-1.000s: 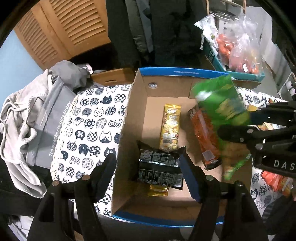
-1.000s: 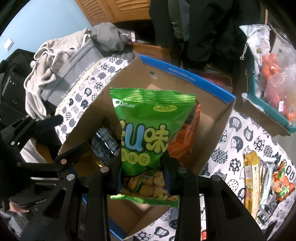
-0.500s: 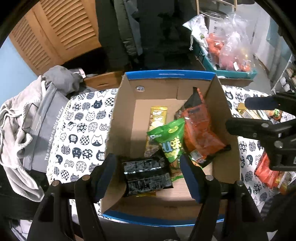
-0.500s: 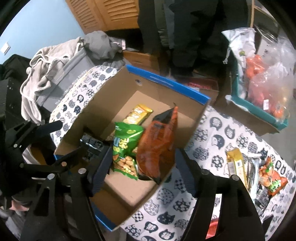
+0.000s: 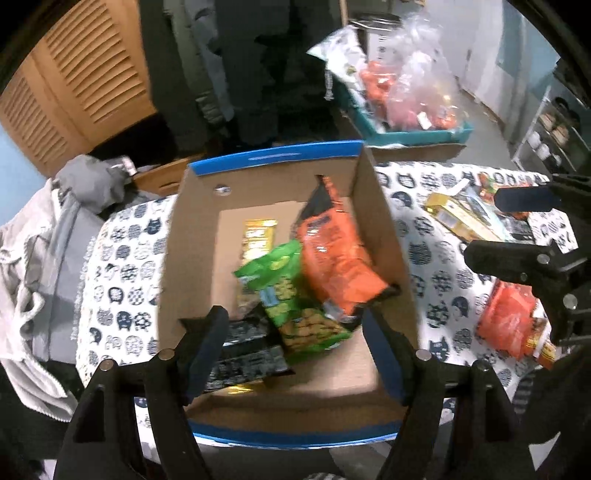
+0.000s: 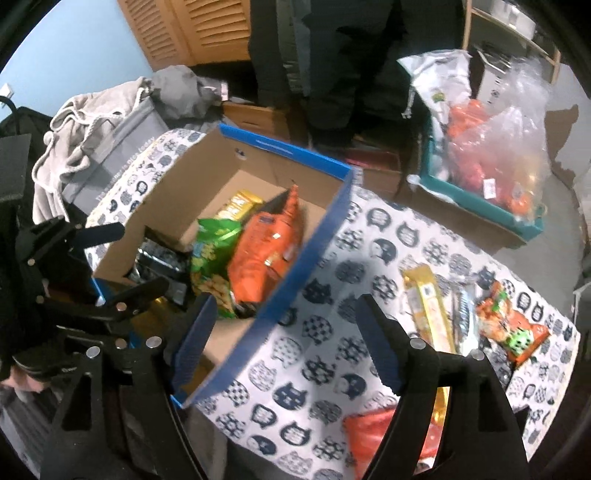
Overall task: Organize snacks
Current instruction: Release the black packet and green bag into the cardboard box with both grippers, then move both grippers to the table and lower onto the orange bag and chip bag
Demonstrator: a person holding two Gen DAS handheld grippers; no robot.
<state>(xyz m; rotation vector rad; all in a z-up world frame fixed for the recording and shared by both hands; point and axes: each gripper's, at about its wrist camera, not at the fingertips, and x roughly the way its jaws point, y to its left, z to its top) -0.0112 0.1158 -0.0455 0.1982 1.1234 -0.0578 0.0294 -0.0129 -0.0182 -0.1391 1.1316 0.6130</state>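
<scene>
A cardboard box (image 5: 192, 258) with a blue rim holds a green snack bag (image 5: 295, 314), an orange bag (image 5: 336, 258), a yellow bar (image 5: 258, 236) and a black packet (image 5: 243, 350). My left gripper (image 5: 293, 317) hovers over the box's near end; its jaws are opening with nothing between them. My right gripper (image 6: 286, 306) hangs above the box's right wall (image 6: 295, 266) and the cat-print cloth (image 6: 332, 369); its jaws are also opening and empty. Loose snacks lie to its right: a yellow bar (image 6: 428, 306), an orange-green packet (image 6: 506, 325) and a red packet (image 6: 380, 428).
A teal bin (image 6: 480, 206) full of plastic bags stands beyond the table at the back right. Grey clothes (image 6: 92, 122) are heaped at the table's left end. Dark clothing (image 6: 332, 55) hangs behind the box, next to a louvred wooden door (image 6: 207, 29).
My right gripper has let go of the green snack bag, which now lies in the box beside the orange bag. That gripper then moved right, off the box and over the cloth.
</scene>
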